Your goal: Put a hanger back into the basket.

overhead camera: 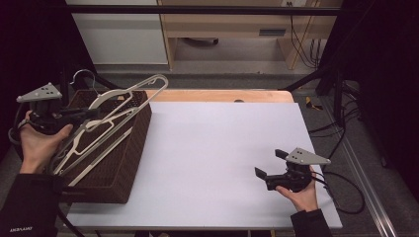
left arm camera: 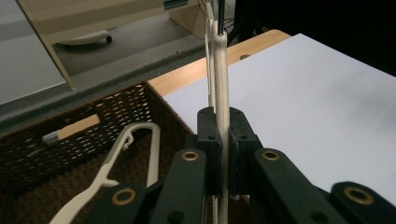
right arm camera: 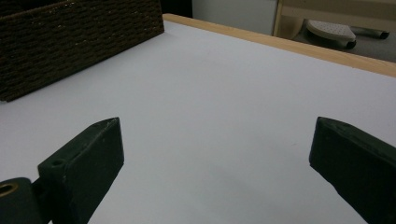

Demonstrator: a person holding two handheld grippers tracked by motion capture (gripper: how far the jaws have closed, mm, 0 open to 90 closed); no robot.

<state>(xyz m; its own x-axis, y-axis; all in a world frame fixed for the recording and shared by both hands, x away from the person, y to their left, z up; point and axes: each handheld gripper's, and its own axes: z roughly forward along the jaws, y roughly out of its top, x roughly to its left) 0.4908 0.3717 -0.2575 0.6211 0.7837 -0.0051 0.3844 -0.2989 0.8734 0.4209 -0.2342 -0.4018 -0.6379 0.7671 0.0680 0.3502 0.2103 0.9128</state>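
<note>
Two cream plastic hangers (overhead camera: 123, 96) pinched edge-on between my left claw (overhead camera: 91, 114)'s closed jaws, thin, pale and curved, lifted above the dark woven basket (overhead camera: 126, 163) at the table's left, more hangers (overhead camera: 84, 148) lying inside, my right claw (overhead camera: 269, 165) gaping wide over the white tabletop (overhead camera: 212, 148).

Overhead view; basket (overhead camera: 116, 148) in all

No text, label, brand, number or sign can be read with any certainty in these pictures. The one trace of lettering is a small pale mark on the person's dark left sleeve (overhead camera: 22, 229), at the bottom left corner of the high view, and it is too small and blurred to make out.
</note>
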